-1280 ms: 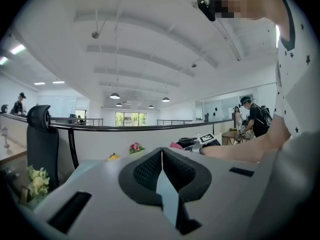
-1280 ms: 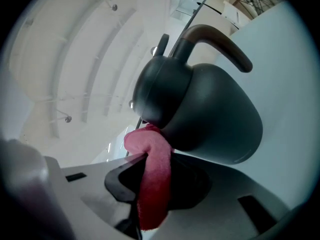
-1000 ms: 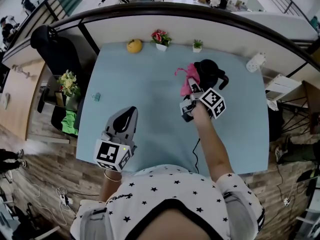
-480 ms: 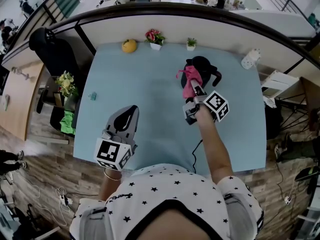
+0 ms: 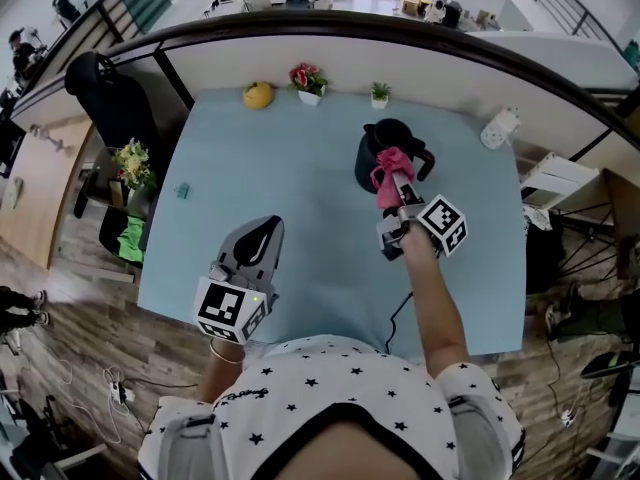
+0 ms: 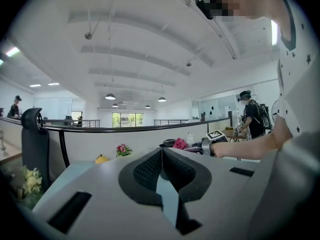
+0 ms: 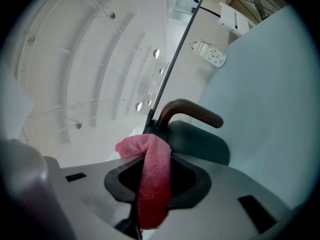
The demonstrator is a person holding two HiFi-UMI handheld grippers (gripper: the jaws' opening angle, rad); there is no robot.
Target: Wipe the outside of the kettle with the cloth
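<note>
A black kettle (image 5: 372,146) stands at the back of the light blue table (image 5: 290,188), its handle (image 7: 192,109) toward the right. My right gripper (image 5: 398,192) is shut on a pink cloth (image 5: 390,164), which lies against the kettle's near side by the handle. In the right gripper view the cloth (image 7: 152,184) runs up out of the jaws and folds over just in front of the kettle (image 7: 200,141). My left gripper (image 5: 262,228) hovers near the table's front left, shut and empty, well away from the kettle; in its own view the left gripper (image 6: 161,154) shows its tips touching.
Along the back edge sit a yellow object (image 5: 258,94), a flower pot (image 5: 308,78) and a small green plant (image 5: 380,92). A white power strip (image 5: 498,128) lies at the back right. A small teal thing (image 5: 181,190) lies at the left. A black cable (image 5: 400,303) crosses the front.
The right gripper has carried the cloth from the kettle's left side across its near face toward the handle. The left gripper has stayed where it was.
</note>
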